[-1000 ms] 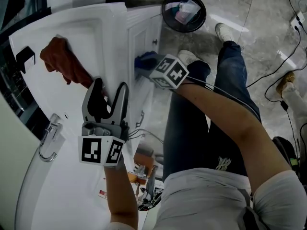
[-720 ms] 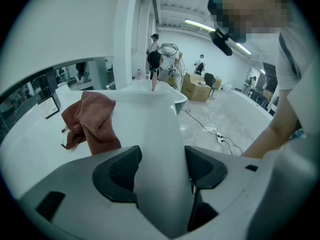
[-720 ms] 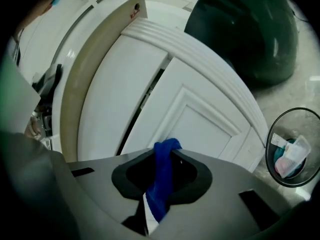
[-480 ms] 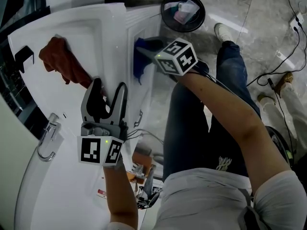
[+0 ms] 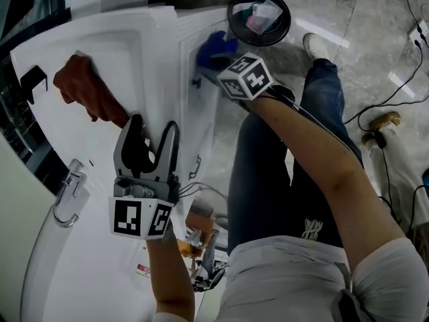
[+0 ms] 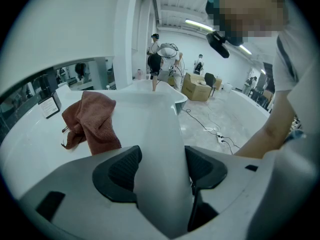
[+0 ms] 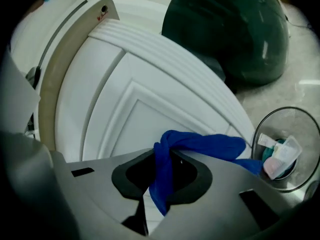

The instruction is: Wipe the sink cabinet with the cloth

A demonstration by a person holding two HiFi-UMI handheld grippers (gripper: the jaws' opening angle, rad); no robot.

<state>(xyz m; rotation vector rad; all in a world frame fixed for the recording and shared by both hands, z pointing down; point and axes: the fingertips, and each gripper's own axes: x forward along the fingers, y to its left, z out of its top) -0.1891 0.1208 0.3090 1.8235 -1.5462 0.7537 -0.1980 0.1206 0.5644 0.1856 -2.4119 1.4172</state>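
Note:
The white sink cabinet point(image 5: 201, 106) stands below the white counter point(image 5: 127, 52); its panelled door point(image 7: 120, 104) fills the right gripper view. My right gripper point(image 5: 213, 58) is shut on a blue cloth point(image 5: 214, 45), which lies bunched against the cabinet front near its far end. In the right gripper view the blue cloth point(image 7: 200, 145) hangs out between the jaws point(image 7: 162, 176) and trails to the right. My left gripper point(image 5: 153, 129) is open above the counter's front edge point(image 6: 160, 149), which runs between the pads with nothing gripped.
A reddish-brown towel point(image 5: 87, 89) lies on the counter beside the basin; it is also in the left gripper view point(image 6: 92, 121). A round black bin point(image 5: 258, 15) with litter stands on the floor past the cabinet. A chrome tap point(image 5: 67, 196) is at the left. Cables point(image 5: 389, 92) cross the floor.
My right gripper has carried the blue cloth along the cabinet front, away from me and toward the bin. The left gripper has stayed where it was.

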